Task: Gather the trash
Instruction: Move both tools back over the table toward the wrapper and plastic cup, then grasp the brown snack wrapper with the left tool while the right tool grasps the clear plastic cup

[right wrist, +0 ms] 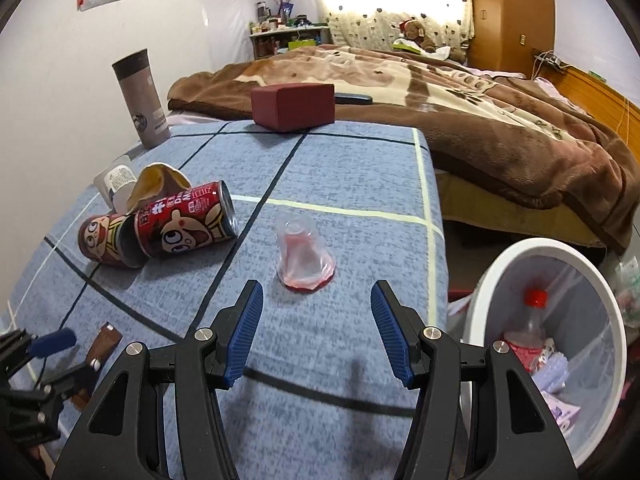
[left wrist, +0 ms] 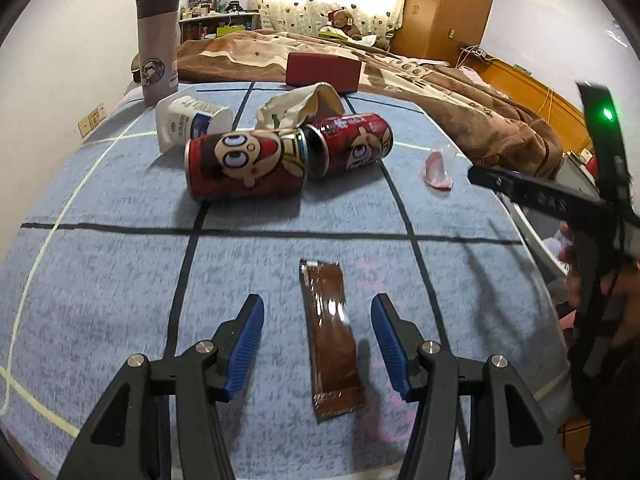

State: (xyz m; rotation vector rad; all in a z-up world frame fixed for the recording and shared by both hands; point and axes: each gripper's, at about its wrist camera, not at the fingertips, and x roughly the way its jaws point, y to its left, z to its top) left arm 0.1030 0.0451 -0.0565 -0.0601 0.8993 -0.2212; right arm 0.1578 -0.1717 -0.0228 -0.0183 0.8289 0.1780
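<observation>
From the left wrist view, the left gripper [left wrist: 317, 342] stands wide, its blue pads on either side of a brown wrapper [left wrist: 331, 338] lying flat near the front edge of the blue bedspread [left wrist: 120, 280], not touching it. Two red cans [left wrist: 288, 156] lie on their sides toward the far edge, beside a white cup [left wrist: 192, 120].

From the right wrist view, the right gripper [right wrist: 317, 338] is wide and holds nothing. A clear jelly cup [right wrist: 303, 254] sits upside down near the right edge. A white bin [right wrist: 496, 280] stands off the right edge, a bottle [right wrist: 528, 328] inside.
</observation>
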